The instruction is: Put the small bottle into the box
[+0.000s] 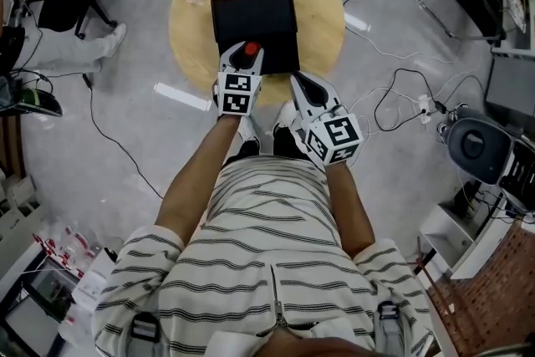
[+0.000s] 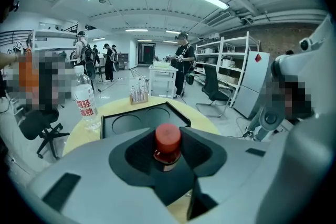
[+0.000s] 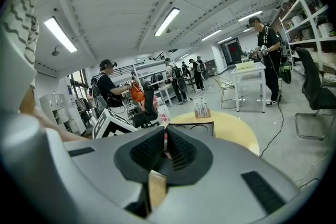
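Left gripper view, mid-frame: lower small bottle, clamped in left tongs, upright into box. Keep closed, empty right tongs clear.

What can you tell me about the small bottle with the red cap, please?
The small bottle stands upright between the jaws of the left tool, which grip its body. Its round red cap, plastic by the look of it, is on; below it shows a dark body with a pale label, mostly hidden by the jaws. In the head view it appears over the near part of the black box. Nothing but the tool visibly touches it.
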The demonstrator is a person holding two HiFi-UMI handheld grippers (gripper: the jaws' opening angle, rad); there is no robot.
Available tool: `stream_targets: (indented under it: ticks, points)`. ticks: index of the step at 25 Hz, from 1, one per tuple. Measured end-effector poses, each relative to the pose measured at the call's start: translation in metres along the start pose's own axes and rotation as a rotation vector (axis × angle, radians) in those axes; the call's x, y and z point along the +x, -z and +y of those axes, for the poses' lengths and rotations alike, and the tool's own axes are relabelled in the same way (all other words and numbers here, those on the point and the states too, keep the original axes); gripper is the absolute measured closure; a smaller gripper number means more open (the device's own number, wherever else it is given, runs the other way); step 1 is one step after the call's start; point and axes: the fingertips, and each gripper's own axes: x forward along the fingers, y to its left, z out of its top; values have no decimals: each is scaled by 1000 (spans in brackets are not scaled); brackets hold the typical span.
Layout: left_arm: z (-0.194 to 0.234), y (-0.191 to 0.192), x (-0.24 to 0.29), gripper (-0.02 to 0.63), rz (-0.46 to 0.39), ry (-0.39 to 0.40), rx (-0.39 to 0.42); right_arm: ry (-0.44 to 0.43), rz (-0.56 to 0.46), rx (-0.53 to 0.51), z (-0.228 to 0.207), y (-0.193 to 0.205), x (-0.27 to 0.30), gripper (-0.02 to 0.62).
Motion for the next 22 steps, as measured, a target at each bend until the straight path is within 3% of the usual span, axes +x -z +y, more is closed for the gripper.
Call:
stream_targets:
  ticks: [22]
  points:
    - [5,48,34,451,109,-15,-35,-4,21,14,-4,11,-1,566]
